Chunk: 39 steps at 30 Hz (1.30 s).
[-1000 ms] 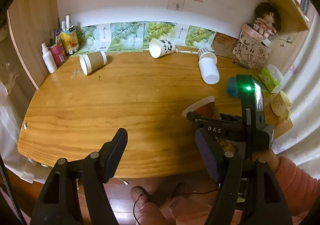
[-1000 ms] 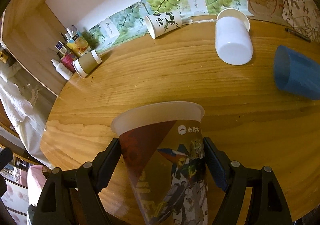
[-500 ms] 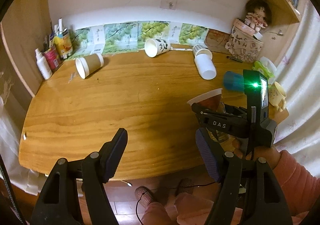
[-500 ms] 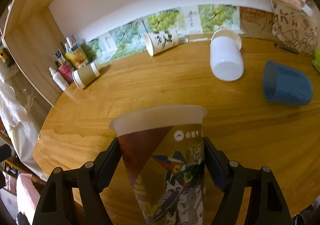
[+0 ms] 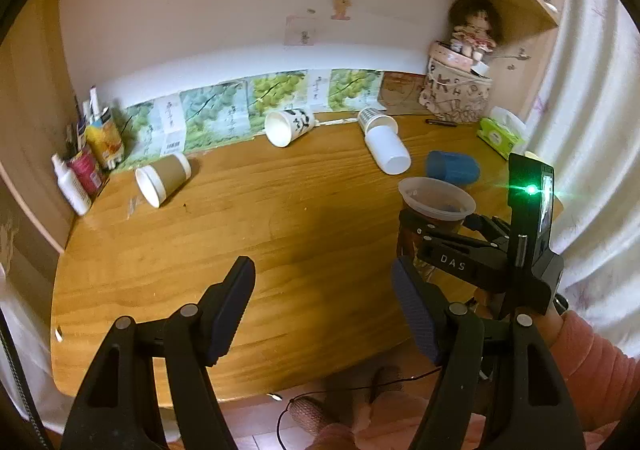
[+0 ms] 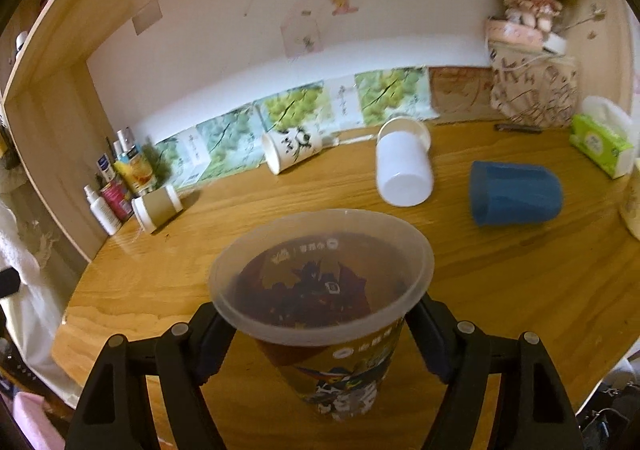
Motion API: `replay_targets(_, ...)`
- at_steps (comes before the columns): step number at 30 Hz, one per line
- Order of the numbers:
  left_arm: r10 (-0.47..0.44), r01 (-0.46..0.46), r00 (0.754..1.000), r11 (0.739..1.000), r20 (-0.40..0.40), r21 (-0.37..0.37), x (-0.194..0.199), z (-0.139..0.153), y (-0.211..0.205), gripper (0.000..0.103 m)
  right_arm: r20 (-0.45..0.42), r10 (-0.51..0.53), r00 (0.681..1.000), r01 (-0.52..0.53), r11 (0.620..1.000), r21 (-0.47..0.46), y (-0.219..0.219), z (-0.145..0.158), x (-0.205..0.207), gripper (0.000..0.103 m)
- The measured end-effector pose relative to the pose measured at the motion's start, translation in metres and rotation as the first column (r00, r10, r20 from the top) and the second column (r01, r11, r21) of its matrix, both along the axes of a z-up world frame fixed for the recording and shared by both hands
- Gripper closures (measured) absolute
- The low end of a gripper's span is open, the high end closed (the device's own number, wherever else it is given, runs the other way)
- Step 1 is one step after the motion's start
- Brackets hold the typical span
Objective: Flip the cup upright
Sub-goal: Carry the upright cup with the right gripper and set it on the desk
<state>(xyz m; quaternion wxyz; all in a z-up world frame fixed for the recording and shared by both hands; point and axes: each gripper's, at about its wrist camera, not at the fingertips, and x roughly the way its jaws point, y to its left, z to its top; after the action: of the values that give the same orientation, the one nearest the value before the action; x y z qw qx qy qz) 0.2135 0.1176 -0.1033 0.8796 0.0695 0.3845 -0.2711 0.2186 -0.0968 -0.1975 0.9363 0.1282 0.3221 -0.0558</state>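
My right gripper (image 6: 320,334) is shut on a clear plastic cup (image 6: 320,282) with a brown cartoon print. The cup stands nearly upright, mouth up, over the wooden table (image 6: 500,290); whether its base touches the table is hidden. In the left wrist view the same cup (image 5: 437,198) sits in the right gripper (image 5: 440,246) at the table's right front. My left gripper (image 5: 324,310) is open and empty above the table's front edge (image 5: 240,382).
Several cups lie on their sides: a blue one (image 6: 516,193), a white one (image 6: 404,169), a panda-print one (image 6: 294,145), a brown paper one (image 6: 156,207). Bottles (image 6: 116,185) stand at the back left, a tissue pack (image 6: 600,143) and a doll basket (image 6: 532,89) at the back right.
The right gripper has turned the printed cup from tilted toward the camera to nearly upright, so its open mouth now faces up. The left gripper has stayed open.
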Motion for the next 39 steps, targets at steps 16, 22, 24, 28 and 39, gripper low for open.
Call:
replay_targets(16, -0.032, 0.030, 0.998, 0.999, 0.053, 0.045, 0.000, 0.000, 0.012, 0.029, 0.138, 0.016, 0.990, 0.008, 0.985, -0.170, 0.030, -0.004, -0.018, 0.025)
replay_targets(22, -0.031, 0.027, 0.998, 0.998, 0.058, 0.057, 0.002, -0.001, 0.011, 0.029, 0.137, 0.015, 0.990, 0.010, 0.984, -0.180, 0.033, -0.011, -0.019, 0.025)
replay_targets(24, -0.030, 0.027, 0.998, 0.998, 0.057, 0.058, 0.003, -0.001, 0.011, 0.029, 0.133, 0.014, 0.991, 0.011, 0.983, -0.182, 0.032, -0.012, -0.019, 0.025)
replay_targets(28, -0.031, 0.028, 0.998, 0.998, 0.053, 0.059, 0.005, -0.002, 0.010, 0.029, 0.131, 0.010, 0.991, 0.012, 0.985, -0.171, 0.030, -0.012, -0.021, 0.025)
replay_targets(39, -0.035, 0.034, 0.999, 0.998, 0.035, 0.046, 0.010, -0.005, 0.005, 0.029, 0.108, 0.013, 0.994, 0.005, 0.987, -0.163, 0.030, -0.013, -0.024, 0.025)
